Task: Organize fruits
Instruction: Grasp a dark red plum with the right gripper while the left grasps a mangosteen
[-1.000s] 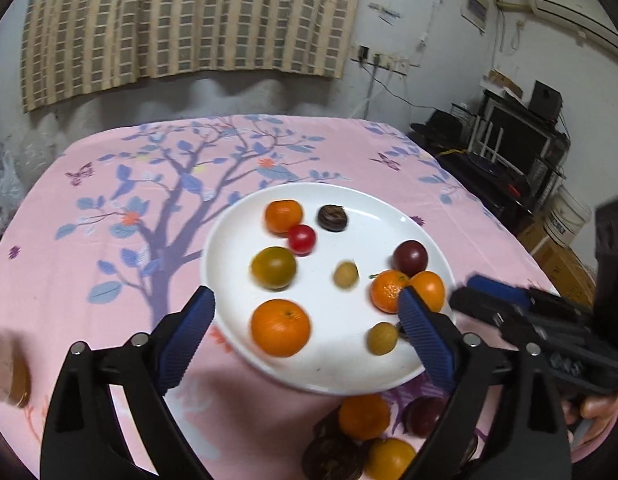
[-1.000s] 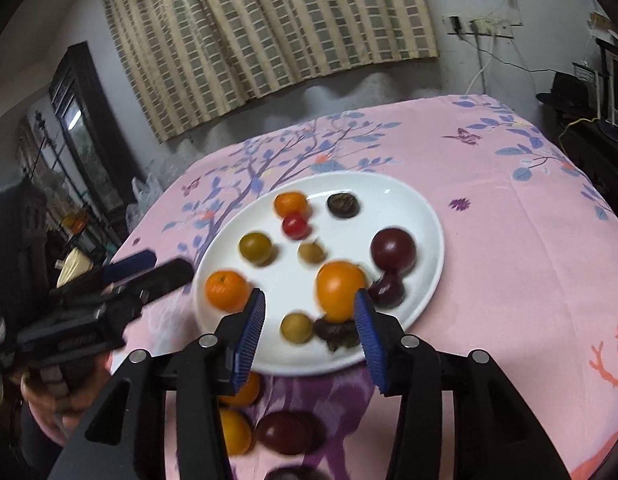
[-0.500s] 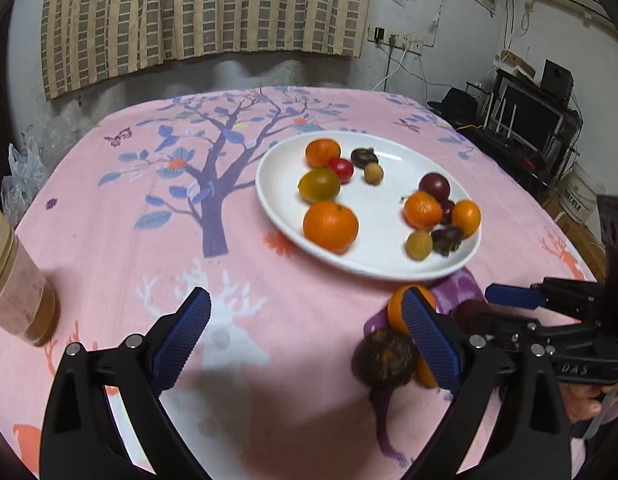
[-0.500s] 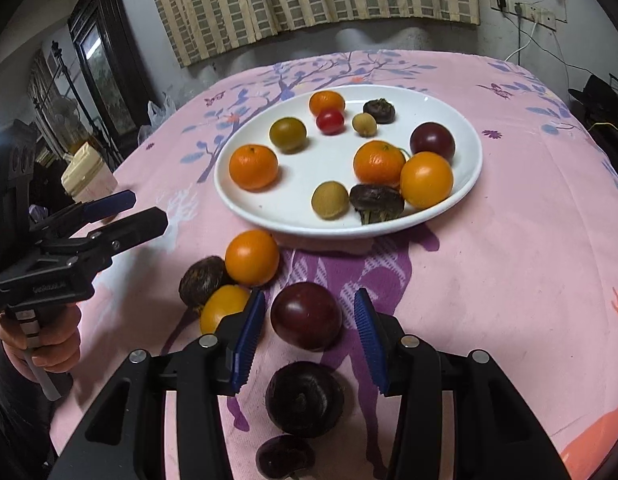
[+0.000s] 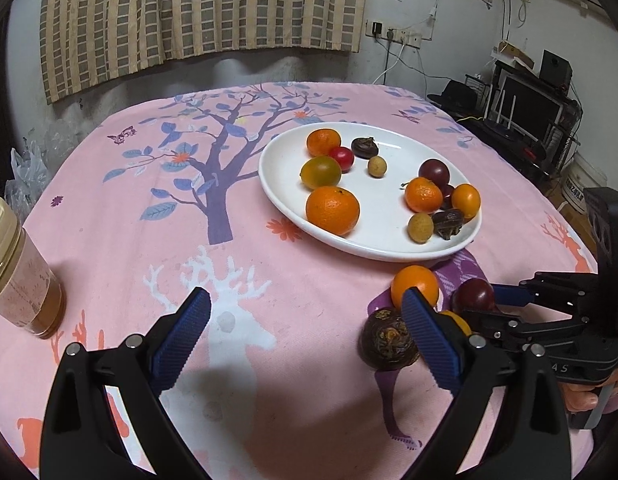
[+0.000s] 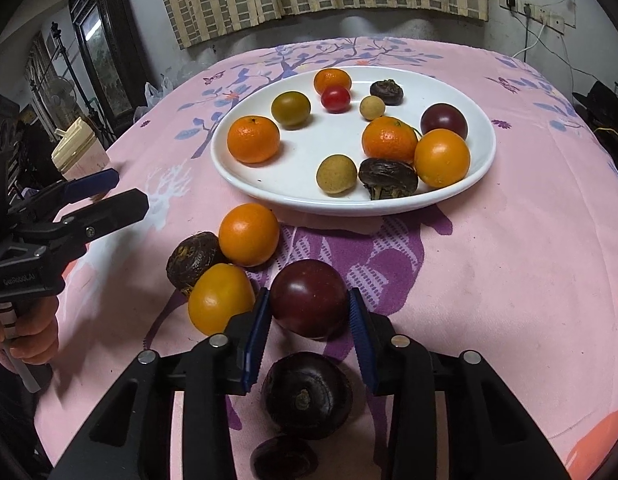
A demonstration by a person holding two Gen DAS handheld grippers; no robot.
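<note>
The right gripper [image 6: 309,314] is closing around the dark plum [image 6: 309,298], apparently touching, for lifting to the plate [image 6: 483,168]; the left gripper [image 5: 305,332] hangs agape.

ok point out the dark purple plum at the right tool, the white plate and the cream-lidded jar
dark purple plum [image 6: 309,298]: right wrist view, middle of its glossy front
white plate [image 6: 301,168]: right wrist view, bare floor between the fruits
cream-lidded jar [image 5: 17,276]: left wrist view, on its side wall

The left tool [image 5: 305,336] hides part of a yellow fruit [image 5: 455,320]; a dark fruit [image 6: 283,460] is cut off below
</note>
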